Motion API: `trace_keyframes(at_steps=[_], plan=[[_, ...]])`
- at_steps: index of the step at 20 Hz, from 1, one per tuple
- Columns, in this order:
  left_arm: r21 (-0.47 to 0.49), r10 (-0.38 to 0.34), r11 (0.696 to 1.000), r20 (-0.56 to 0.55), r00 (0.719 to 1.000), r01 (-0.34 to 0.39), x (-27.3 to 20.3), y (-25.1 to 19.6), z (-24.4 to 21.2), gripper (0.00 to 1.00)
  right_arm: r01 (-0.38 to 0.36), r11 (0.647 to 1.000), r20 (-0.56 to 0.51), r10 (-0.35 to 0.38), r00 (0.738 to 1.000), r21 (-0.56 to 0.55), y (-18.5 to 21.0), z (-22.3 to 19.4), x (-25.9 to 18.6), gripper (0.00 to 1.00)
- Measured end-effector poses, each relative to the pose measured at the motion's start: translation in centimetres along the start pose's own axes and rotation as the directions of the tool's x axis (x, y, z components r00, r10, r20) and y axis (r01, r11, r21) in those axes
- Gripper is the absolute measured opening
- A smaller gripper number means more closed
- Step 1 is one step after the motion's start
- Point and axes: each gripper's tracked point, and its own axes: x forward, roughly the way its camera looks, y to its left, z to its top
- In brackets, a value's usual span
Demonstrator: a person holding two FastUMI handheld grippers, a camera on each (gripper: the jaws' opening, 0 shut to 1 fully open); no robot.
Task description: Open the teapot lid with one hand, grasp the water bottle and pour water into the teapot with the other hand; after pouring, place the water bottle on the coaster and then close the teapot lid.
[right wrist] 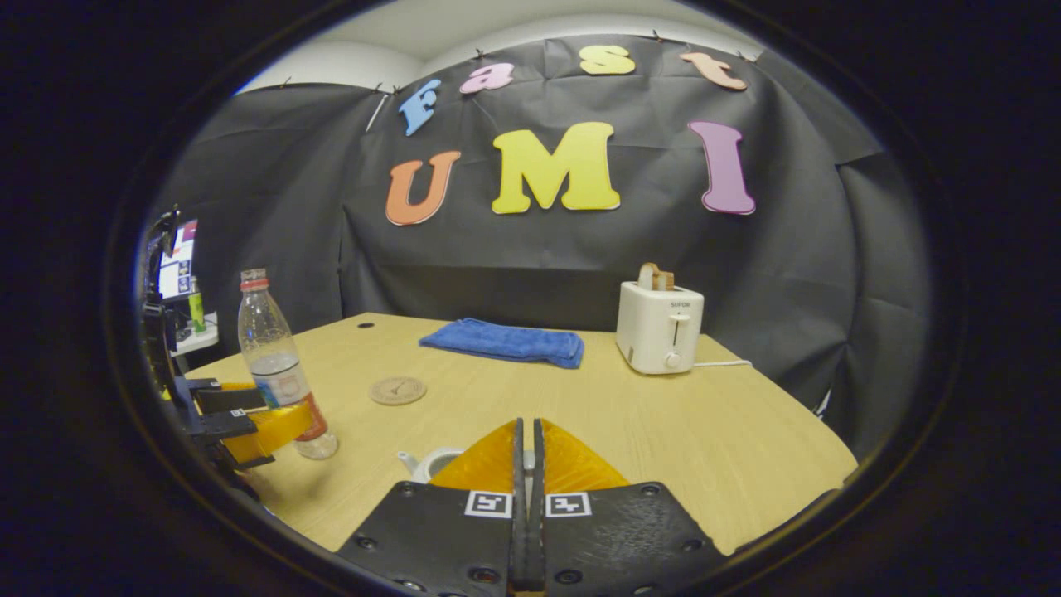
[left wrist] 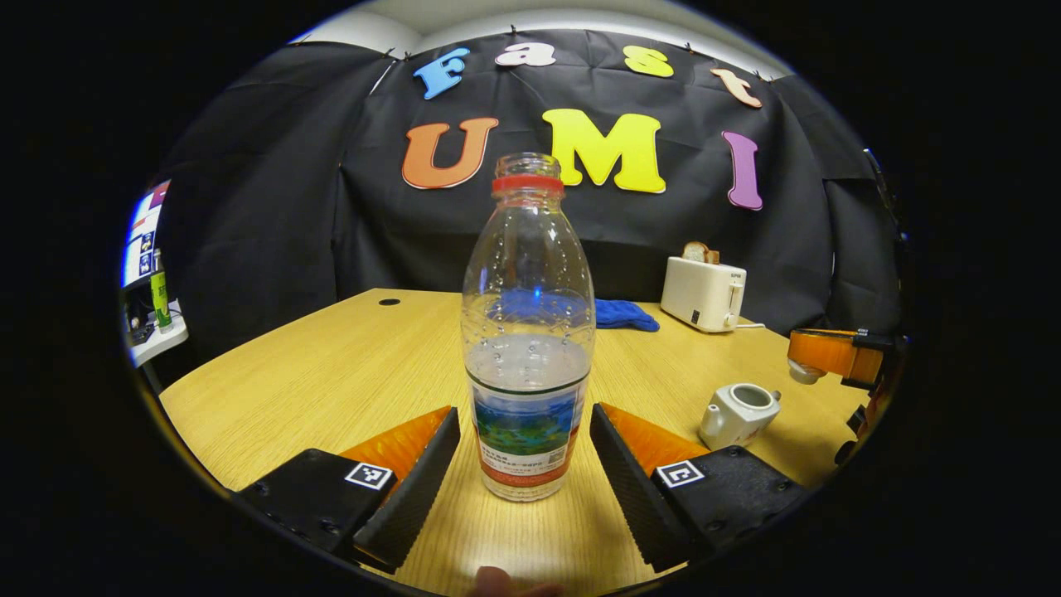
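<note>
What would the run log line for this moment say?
left tongs: open, astride water bottle | right tongs: shut on teapot lid | teapot: open | coaster: bare

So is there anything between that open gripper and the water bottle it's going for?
Nothing visible. In the left gripper view the water bottle stands upright on the table between the left gripper's open fingers, with bare wood on either side. The teapot sits off to the side, lid off.
</note>
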Motion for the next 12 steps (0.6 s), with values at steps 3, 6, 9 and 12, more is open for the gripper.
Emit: trace_keyframes(at_steps=[3,6,9,12], plan=[[0.059,0.009,0.998,0.006,1.0,-0.009,0.3,0.3,0.1,0.99,0.004,1.0,0.005,-0.004,1.0,0.006,-0.6,0.1,-0.3,0.0],[0.119,0.04,0.992,0.011,0.999,-0.041,0.4,1.3,0.3,0.8,0.013,1.0,0.007,-0.013,1.0,0.004,-1.5,0.2,-0.6,0.0],[0.131,0.068,0.989,-0.011,0.998,-0.065,0.4,1.8,0.7,0.78,0.02,1.0,0.013,-0.02,1.0,0.019,-2.5,0.3,-0.8,0.0],[0.238,0.108,0.965,0.02,0.994,-0.11,-0.5,3.0,2.9,0.78,0.015,1.0,0.013,-0.016,1.0,0.022,-3.0,0.4,-0.9,0.0]])
